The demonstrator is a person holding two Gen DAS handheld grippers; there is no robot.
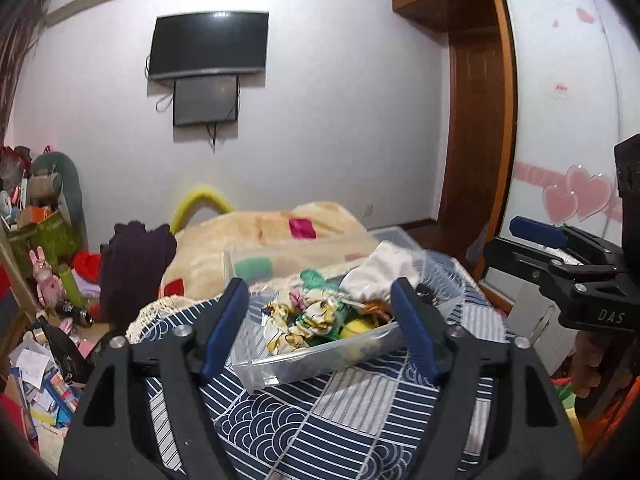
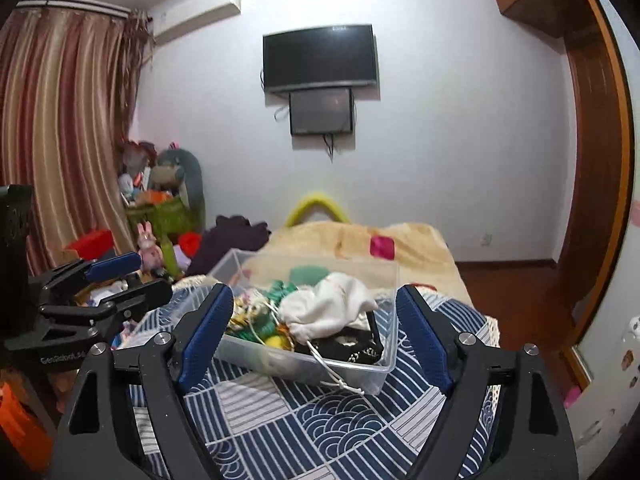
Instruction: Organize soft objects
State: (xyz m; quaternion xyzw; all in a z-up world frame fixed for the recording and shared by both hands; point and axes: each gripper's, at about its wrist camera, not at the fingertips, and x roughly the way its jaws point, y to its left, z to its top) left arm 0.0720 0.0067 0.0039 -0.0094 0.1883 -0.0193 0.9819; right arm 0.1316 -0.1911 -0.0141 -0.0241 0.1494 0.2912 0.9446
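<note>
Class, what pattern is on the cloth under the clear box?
Navy and white patchwork of stripes and wave scallops on the cloth; right wrist view shows it best.

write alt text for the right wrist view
The open right claw frames a clear plastic bin of soft items, a white drawstring pouch on top, resting on a blue patterned cloth. The left claw shows at the left edge.

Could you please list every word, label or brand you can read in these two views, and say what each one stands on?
"DAS": white letters on the black body of the right gripper, seen from the left wrist view.
"GenRobot.AI", blurred and only partly legible: on the body of the left gripper, seen from the right wrist view.
Papers on the floor: print too small to read.
</note>
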